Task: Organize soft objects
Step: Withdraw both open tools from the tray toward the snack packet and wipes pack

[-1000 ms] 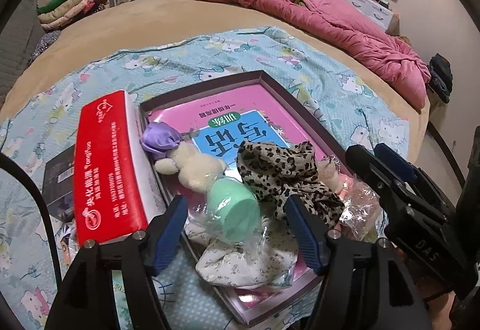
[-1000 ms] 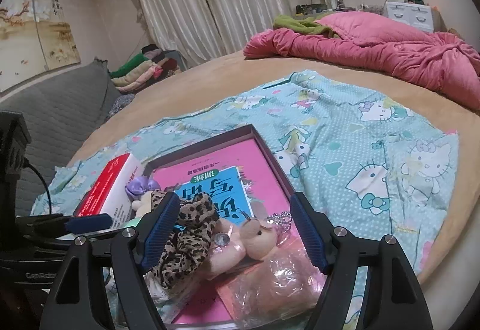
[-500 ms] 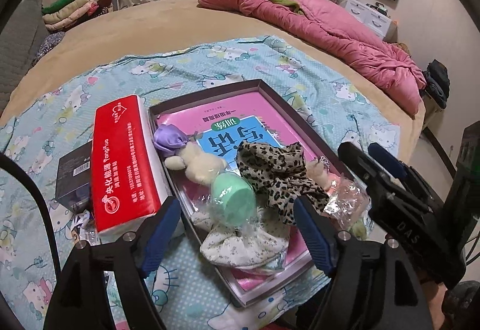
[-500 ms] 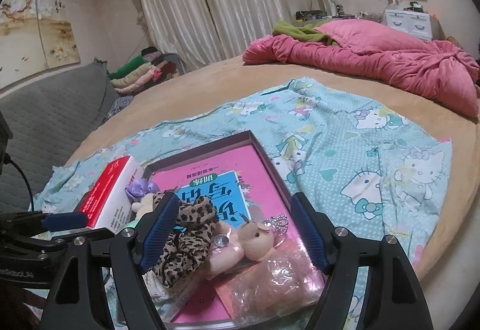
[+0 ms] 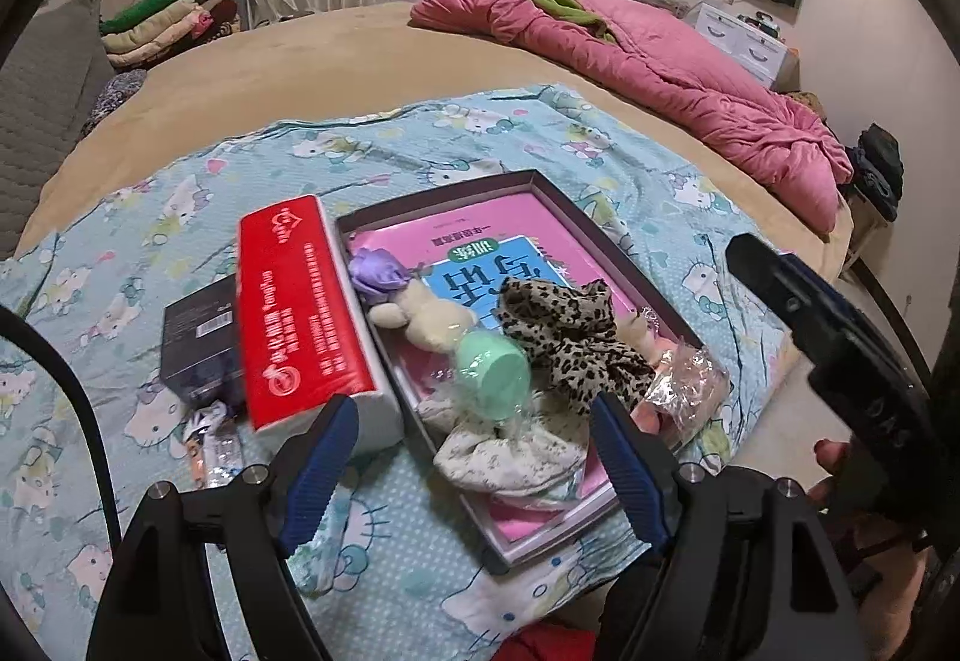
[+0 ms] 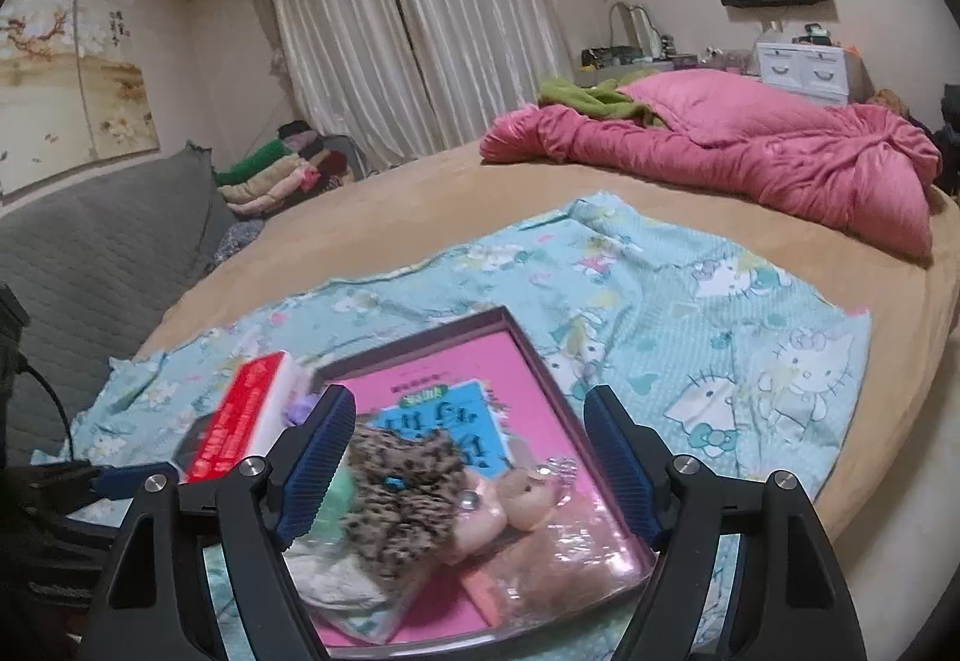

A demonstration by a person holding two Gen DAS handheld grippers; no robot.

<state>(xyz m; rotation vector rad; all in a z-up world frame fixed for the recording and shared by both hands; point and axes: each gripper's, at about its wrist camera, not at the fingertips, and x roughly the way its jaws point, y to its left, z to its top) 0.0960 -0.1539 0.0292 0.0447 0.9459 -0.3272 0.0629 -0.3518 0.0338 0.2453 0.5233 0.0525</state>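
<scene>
Left wrist view: shallow dark-rimmed tray (image 5: 600, 229) lying on the cartoon-print sheet (image 5: 420, 138), carrying a pink book (image 5: 480, 241) with soft things piled on it: purple fabric flower (image 5: 375, 271), cream plush toy (image 5: 429, 322), mint green cap in clear wrap (image 5: 495, 376), leopard-print scrunchie (image 5: 576, 337), pale floral cloth (image 5: 510, 454) drooping over the near rim, crinkled clear bag (image 5: 690, 385) at the right corner. Red tissue pack (image 5: 300, 307) sitting just beside the tray's left wall, black box (image 5: 198, 340) beyond it. Left gripper (image 5: 474, 457) hovering above the near end, jaws having just been opening, now wide, nothing between the pads, touching nothing. Right gripper (image 5: 798, 301) showing at the right edge.

Right wrist view: blurred. Same tray (image 6: 528, 343), scrunchie (image 6: 402, 487) slumping on top, peach plush pieces (image 6: 510, 499) beside it, clear bag (image 6: 570, 559) nearest. Right gripper (image 6: 468, 475) hanging over the pile, jaws spread wide, gripping nothing.
</scene>
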